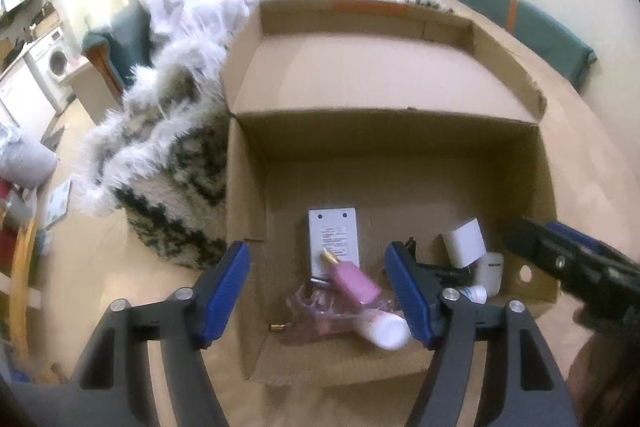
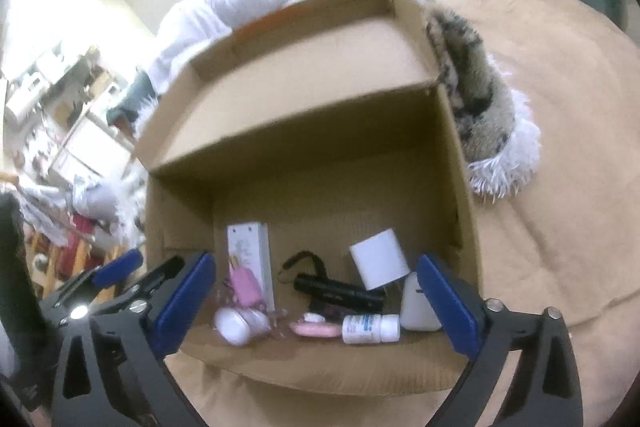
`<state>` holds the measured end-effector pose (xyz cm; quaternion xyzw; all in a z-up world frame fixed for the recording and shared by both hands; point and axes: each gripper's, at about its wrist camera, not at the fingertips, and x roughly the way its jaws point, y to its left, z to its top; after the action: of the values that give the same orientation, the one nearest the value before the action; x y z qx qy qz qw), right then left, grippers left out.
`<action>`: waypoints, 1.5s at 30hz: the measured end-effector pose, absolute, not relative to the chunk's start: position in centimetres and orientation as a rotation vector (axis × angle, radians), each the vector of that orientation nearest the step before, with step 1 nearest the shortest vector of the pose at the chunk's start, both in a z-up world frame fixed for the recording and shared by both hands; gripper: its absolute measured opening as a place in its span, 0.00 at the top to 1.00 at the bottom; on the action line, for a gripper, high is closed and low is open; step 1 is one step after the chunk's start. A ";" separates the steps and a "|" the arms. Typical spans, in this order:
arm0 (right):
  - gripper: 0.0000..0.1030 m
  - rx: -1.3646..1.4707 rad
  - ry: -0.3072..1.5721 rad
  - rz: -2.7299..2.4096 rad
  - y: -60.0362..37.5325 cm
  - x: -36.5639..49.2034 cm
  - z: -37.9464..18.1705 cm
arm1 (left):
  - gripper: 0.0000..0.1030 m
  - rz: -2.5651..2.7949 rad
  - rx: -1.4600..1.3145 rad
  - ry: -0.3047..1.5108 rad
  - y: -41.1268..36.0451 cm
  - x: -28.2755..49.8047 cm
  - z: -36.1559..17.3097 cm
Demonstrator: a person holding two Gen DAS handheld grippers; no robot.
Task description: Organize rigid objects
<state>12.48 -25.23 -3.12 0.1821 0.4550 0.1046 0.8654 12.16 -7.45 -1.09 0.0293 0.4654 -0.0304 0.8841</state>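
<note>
The blue fingers [image 1: 224, 291] of the left gripper [image 1: 320, 291] are wide apart and hold nothing, and so are the right gripper [image 2: 316, 303] fingers. Inside the cardboard box [image 2: 304, 131], a small white bottle [image 2: 370, 329] lies sideways, cap pointing right, beside a pink bottle [image 1: 354, 281].

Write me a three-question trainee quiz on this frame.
1. True or false: the cardboard box holds several small things.
2. Which lies on its side nearest the right hand-held gripper: A) the white pill bottle, B) the pink bottle?
3. Fill in: the left hand-held gripper holds ____.

Key: 1 true; 2 A; 3 nothing, its jaws are open.
</note>
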 end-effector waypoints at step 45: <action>0.00 0.237 0.779 0.116 -22.7 0.7 -0.6 | 0.06 0.025 -0.039 0.805 -1.0 0.3 1.5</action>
<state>0.74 -22.73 -0.59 0.1150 0.3788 0.0566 0.9166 0.33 -0.99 1.47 -0.0190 0.3918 0.0124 0.9198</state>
